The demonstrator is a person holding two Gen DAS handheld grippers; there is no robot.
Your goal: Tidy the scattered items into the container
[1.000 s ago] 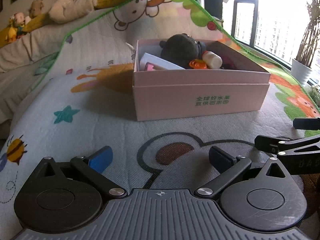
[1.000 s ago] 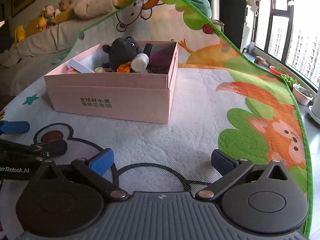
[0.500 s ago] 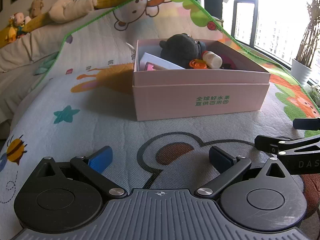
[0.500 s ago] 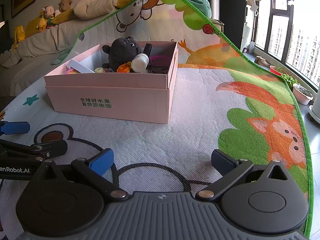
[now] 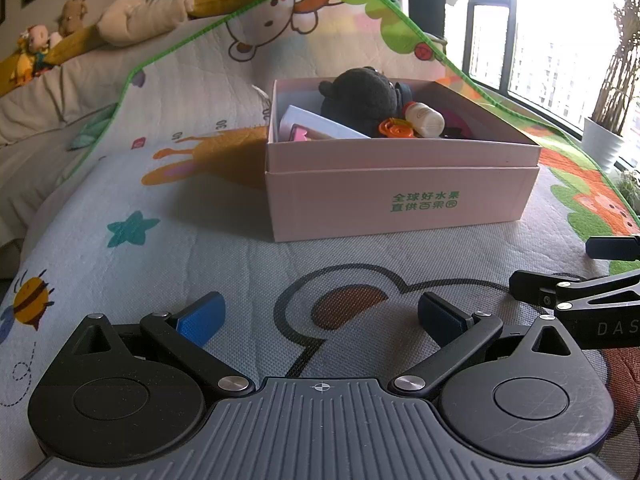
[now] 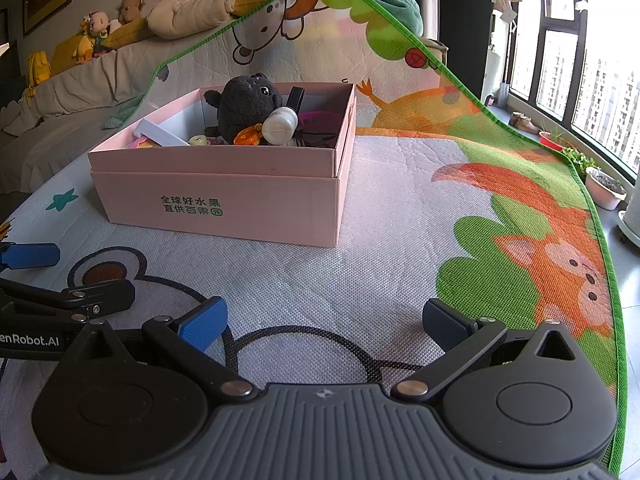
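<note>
Pink box (image 5: 400,204), contents half-hidden

Bright window (image 5: 560,20) glare, fisheye-warped edges

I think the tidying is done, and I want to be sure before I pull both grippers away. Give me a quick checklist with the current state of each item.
1. Left gripper empty, fingers apart: ok.
2. Right gripper empty, fingers apart: ok.
3. Black plush toy, white bottle and orange toy inside the pink box: ok.
4. Play mat around the box free of loose items: ok in both views; behind the box, cannot tell.
5. Box standing flat on the mat: ok.
6. Space between the grippers and the box: ok.
</note>
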